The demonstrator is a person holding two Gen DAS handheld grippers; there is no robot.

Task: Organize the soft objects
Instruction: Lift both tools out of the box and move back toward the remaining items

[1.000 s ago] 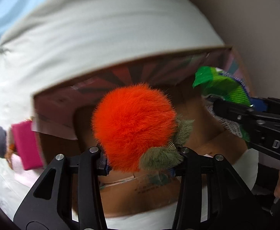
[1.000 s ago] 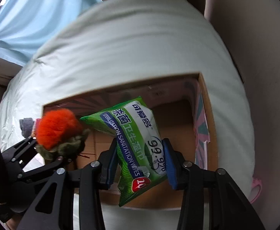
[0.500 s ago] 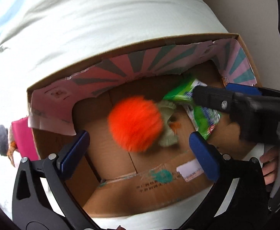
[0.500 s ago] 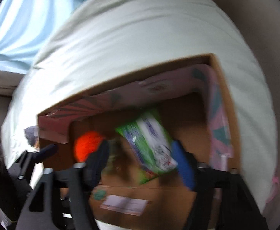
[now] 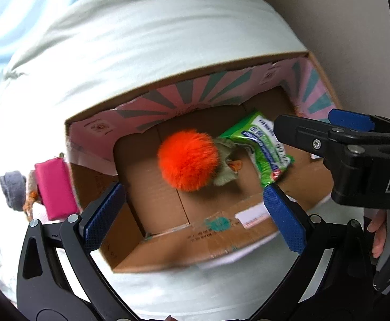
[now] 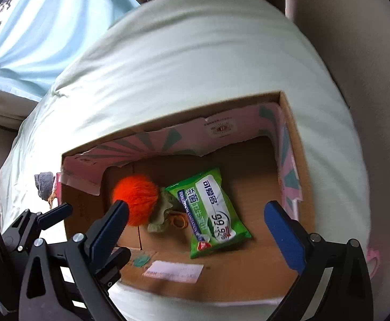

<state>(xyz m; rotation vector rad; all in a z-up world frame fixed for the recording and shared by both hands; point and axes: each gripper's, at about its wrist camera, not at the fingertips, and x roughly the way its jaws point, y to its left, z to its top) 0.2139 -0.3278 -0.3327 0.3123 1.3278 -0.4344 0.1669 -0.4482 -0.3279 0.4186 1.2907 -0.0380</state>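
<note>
While both the left hand-held gripper (image 5: 192,214) and the right hand-held gripper (image 6: 195,230) are held wide apart above the cardboard box (image 6: 291,144), where the orange pompom (image 6: 136,203) and wipes pack (image 6: 211,208) lie, the box could be knocked askew on the soft bed (image 6: 195,67).

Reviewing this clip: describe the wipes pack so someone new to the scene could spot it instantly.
Find the open cardboard box resting on the pale bedding. On its floor lie two items side by side. The wipes pack is the flat, glossy green-and-white pouch with printed text, right of the fluffy orange pompom.
</note>
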